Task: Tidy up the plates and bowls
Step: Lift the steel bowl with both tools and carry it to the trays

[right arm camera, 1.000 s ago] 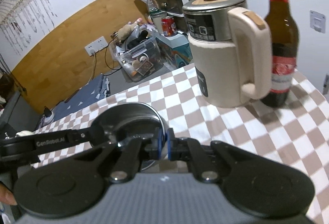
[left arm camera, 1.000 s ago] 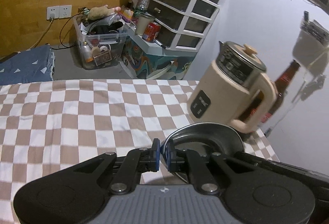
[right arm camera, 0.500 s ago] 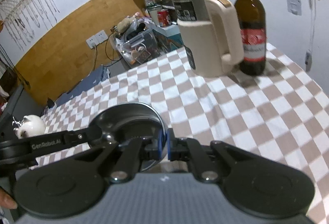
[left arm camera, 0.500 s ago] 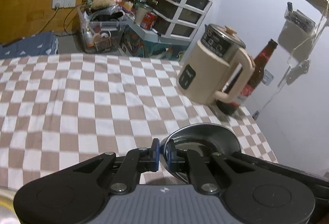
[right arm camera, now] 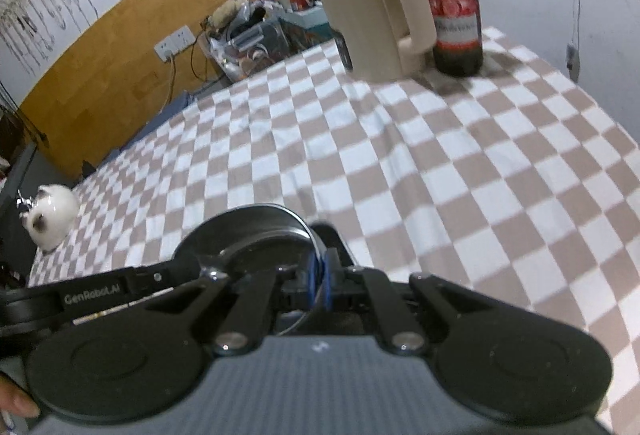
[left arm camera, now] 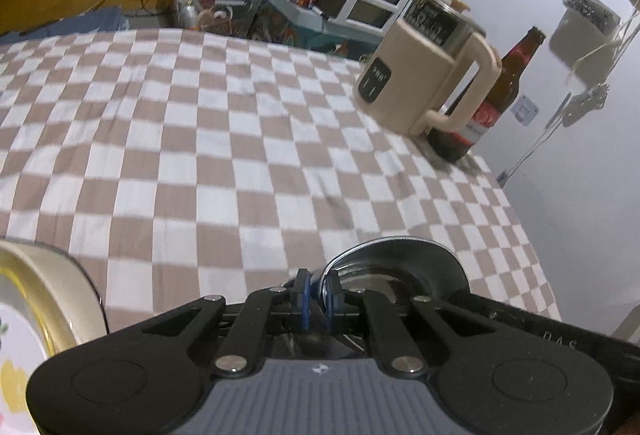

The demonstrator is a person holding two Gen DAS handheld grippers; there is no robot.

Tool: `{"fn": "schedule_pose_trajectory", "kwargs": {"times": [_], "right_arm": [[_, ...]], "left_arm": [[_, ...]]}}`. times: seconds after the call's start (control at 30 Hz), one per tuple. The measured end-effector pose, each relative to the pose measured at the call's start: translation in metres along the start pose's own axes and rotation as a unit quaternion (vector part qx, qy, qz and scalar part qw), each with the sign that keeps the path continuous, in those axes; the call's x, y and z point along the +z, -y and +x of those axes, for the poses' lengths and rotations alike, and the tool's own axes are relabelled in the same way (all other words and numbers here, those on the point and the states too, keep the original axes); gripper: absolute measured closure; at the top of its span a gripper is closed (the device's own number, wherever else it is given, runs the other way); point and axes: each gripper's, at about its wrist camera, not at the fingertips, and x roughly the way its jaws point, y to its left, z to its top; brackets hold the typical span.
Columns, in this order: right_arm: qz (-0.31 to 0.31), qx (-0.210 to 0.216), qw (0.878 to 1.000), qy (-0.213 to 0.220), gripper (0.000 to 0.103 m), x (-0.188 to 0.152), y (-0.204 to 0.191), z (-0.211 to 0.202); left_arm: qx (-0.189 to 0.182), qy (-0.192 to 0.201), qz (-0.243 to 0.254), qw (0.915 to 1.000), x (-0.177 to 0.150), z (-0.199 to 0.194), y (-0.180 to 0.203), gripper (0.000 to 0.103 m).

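We are carrying one metal bowl (left arm camera: 400, 267) between both tools, and over the last second the view has changed: the kettle (left arm camera: 424, 75) and the beer bottle (left arm camera: 496, 95) now sit farther off at the back corner of the table, where a moment ago they loomed close. We have drawn the bowl back across the checked tablecloth (left arm camera: 200, 155) toward the near edge. A decorated plate with a gold rim (left arm camera: 48, 287) has come into the left wrist view at the lower left, which it did not show before; we judge that is where the bowl is headed, to be set with the other dishes.

The left gripper (left arm camera: 316, 291) is clamped on the bowl's rim, its blue pads pressed against the thin metal edge. The right gripper (right arm camera: 319, 277) is clamped on the rim from the opposite side. The bowl hangs just above the cloth, not resting on it as far as we can tell.

Counting: one metal bowl, one plate, one kettle, one bottle, and one small white cat figurine (right arm camera: 52, 215) at the table's far left edge.
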Motion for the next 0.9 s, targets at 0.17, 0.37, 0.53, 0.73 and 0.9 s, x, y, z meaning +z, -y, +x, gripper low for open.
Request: {"fn": "schedule_pose_trajectory", "kwargs": {"times": [0.17,0.37,0.53,0.73,0.9], "right_arm": [[-0.001,-0.002,1.000,-0.019,0.097,-0.014,0.001,0.003],[-0.002,-0.009,1.000,-0.025,0.097,-0.018,0.002,0.004],[-0.001,-0.014,1.000,-0.025,0.097,-0.016,0.004,0.006],[-0.004,-0.017,0.999,-0.036,0.097,-0.018,0.005,0.013],[0.001,-0.017,0.999,-0.044,0.096,-0.020,0.005,0.015]], "left_arm": [[0.005,0.002,0.004,1.0000,-0.007,0.003,-0.002,0.095],[0.010,-0.002,0.007,0.9999,-0.011,0.011,0.000,0.095],[0.012,-0.006,0.011,0.9999,-0.012,0.017,0.000,0.095],[0.016,-0.003,0.019,0.9997,-0.009,0.022,0.000,0.095],[0.014,0.000,0.025,0.9996,-0.009,0.026,0.002,0.095]]}}
